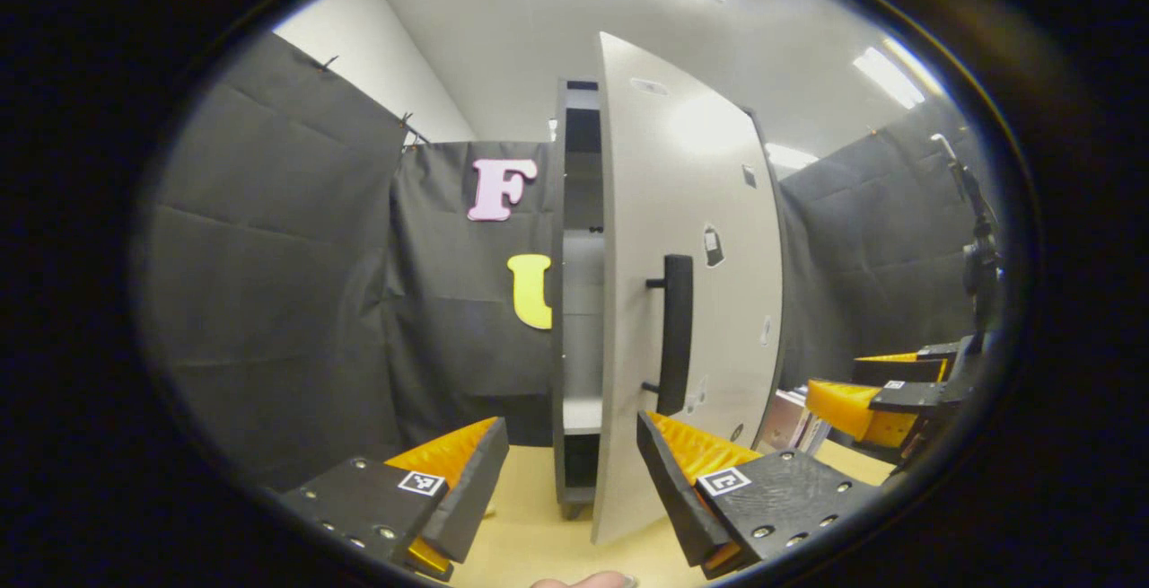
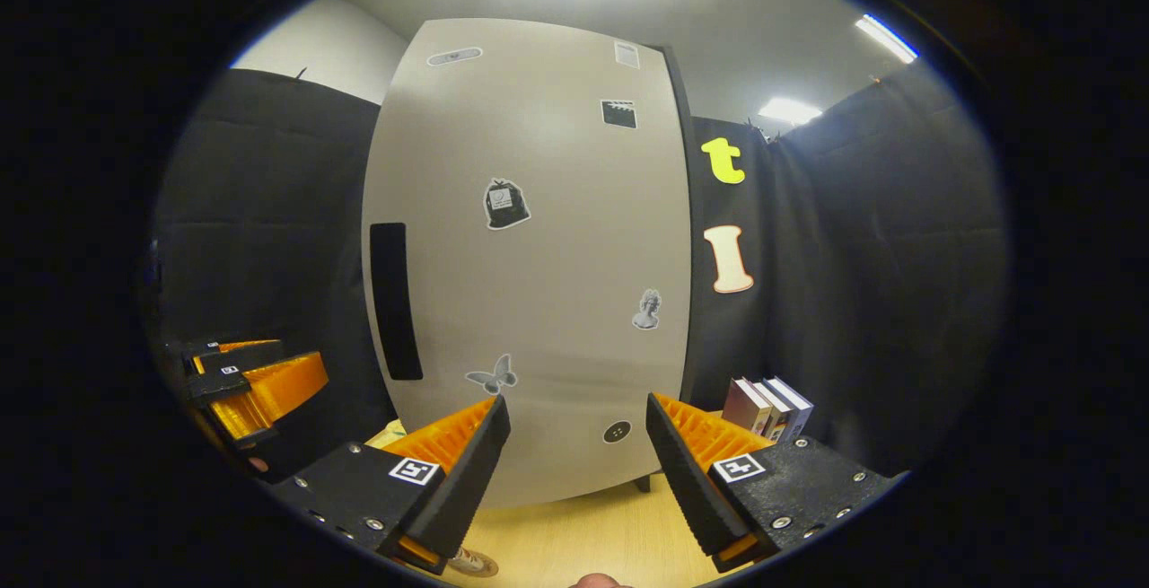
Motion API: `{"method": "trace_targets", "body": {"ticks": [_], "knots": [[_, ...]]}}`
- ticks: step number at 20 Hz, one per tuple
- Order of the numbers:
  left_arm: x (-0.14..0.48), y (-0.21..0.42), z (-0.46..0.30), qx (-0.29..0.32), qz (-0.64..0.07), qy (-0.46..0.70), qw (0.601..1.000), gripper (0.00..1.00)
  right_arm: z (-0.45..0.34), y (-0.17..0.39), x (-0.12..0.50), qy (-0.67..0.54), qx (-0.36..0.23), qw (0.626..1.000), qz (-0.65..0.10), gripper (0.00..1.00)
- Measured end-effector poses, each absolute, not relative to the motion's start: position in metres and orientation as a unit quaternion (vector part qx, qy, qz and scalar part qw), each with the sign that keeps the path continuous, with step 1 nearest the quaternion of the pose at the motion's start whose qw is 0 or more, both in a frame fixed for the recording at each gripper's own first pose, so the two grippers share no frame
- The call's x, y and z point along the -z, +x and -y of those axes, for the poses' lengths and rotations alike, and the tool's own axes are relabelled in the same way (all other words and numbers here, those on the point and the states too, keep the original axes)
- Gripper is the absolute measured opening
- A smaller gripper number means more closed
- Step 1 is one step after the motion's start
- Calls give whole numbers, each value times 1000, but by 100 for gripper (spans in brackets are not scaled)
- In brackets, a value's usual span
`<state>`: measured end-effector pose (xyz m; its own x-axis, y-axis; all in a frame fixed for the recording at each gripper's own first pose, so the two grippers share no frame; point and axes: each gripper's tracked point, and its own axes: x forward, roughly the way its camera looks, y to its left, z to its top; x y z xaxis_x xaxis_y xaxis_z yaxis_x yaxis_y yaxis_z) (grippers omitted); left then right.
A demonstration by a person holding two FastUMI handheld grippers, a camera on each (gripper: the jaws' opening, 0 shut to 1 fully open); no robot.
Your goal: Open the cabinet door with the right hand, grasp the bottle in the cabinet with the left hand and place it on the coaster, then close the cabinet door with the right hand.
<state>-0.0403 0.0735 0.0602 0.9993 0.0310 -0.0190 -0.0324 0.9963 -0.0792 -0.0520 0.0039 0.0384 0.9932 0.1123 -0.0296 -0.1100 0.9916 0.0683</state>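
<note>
The tall cabinet (image 1: 560, 301) stands on the table with its pale door (image 1: 709, 301) swung partly out, and the gap shows bare shelves (image 1: 583, 413). The door hides most of the inside. A black bar handle (image 1: 675, 334) sits on the door's front. My left gripper (image 1: 572, 480) is open, a short way before the gap and the door's edge. My right gripper (image 2: 577, 471) is open too, facing the stickered door (image 2: 539, 256), with the handle (image 2: 395, 301) up to its left. Each gripper appears in the other's view: the right gripper (image 1: 884, 399) and the left gripper (image 2: 256, 386), both apart from the door.
The light wooden table (image 1: 530, 534) runs under both grippers. A few books (image 2: 767, 408) stand right of the cabinet against the black cloth wall. A dark stand (image 1: 978, 256) rises at the far right of the left gripper view. A small round thing (image 2: 471, 561) lies on the table by my right gripper.
</note>
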Motion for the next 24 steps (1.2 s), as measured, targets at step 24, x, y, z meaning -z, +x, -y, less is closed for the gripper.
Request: {"method": "trace_targets", "body": {"ticks": [24], "knots": [[-60,-13,-11,-30,-1,-13,999,84,27,-7,-59,46,-70,996,-2,95]]}}
